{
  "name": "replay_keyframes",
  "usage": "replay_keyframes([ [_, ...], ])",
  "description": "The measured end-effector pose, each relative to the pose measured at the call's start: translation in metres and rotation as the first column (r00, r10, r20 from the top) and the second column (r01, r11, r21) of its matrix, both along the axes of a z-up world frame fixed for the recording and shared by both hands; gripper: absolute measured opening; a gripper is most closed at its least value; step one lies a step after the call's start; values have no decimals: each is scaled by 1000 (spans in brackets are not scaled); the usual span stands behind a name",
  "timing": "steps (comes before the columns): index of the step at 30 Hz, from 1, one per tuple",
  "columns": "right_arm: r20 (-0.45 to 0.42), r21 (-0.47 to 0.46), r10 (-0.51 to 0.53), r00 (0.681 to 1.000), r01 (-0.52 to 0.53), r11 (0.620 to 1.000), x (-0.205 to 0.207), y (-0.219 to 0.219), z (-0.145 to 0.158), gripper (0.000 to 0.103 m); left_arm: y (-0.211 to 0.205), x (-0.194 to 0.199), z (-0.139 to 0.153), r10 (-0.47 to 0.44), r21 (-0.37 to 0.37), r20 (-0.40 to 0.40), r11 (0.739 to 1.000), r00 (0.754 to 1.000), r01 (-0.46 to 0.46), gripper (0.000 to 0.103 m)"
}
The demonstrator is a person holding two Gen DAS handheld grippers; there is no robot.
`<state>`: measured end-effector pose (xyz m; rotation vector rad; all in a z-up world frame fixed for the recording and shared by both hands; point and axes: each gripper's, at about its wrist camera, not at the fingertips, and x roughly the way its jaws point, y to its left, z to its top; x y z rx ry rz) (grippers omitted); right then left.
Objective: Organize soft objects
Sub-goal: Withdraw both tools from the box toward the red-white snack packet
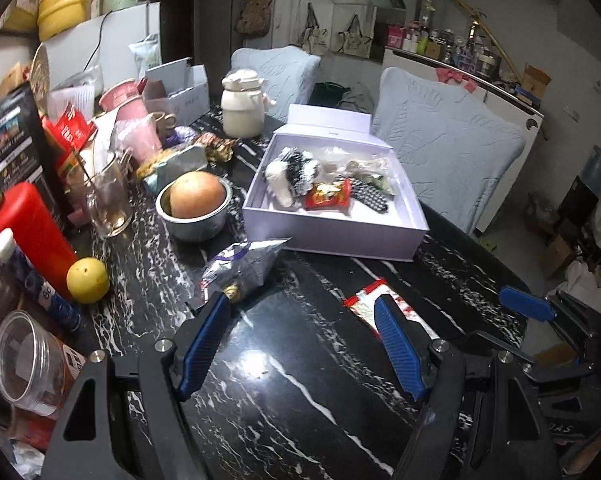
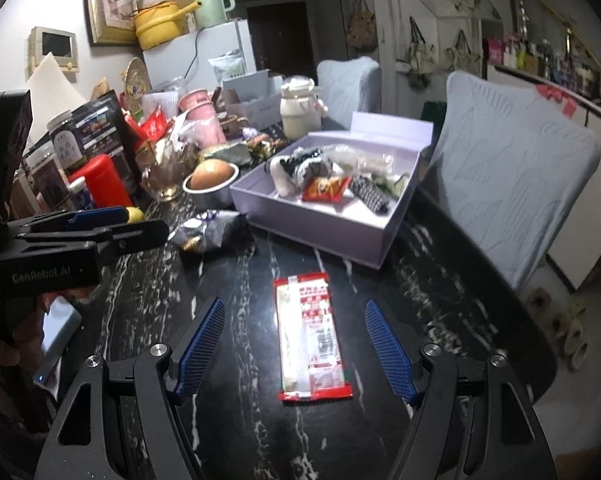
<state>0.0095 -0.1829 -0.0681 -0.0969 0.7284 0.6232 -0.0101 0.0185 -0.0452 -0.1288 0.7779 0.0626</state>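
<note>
Black marble with white veins makes up the bench, and glare from a lamp blots out part of its surface between the fingers of the left tool. That tool's blue pads stand apart with nothing between them. Its right finger covers one end of a red-and-white packet, so only the far part of the packet shows in the left wrist view. In the right wrist view the same packet lies flat and whole on the bench, between the spread pads of the right tool, which do not touch it; its print is too small to read.

A crumpled silver snack bag lies just beyond the left tool's left fingertip, close to it; whether they touch cannot be told. Behind it stands an open lilac box holding a black-and-white fluffy bundle, a red wrapper, a checked cloth piece and clear bags at the back that are hard to make out.

Left of the box a metal bowl holds a round orange-brown fruit. A yellow fruit, a red canister, a glass cup and a clear jar, cut by the frame edge, crowd the left side. Two chairs with pale blue covers stand behind the bench.
</note>
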Motion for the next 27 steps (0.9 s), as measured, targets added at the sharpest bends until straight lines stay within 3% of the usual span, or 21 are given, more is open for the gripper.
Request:
replay_keyframes([
  [11,-107,-35,2,994,-6,999,32,17,-41,74,33,40,-28,44,-2,-31,999,999,-44,74],
  [17,-142,-125,-14,990,-4,992,50,28,-66,74,44,66,-45,50,0,-68,999,996,-50,74],
  [22,-175,-147,-31,984,5,989,62,29,-80,73,51,87,-63,42,-7,-111,999,993,-43,74],
  [25,-157,-160,-25,987,0,987,63,32,-81,67,53,97,-73,39,-4,-136,999,990,-40,74],
  [27,-153,-151,-10,988,-13,988,62,33,-78,53,52,100,-77,34,19,-136,999,990,-32,74],
])
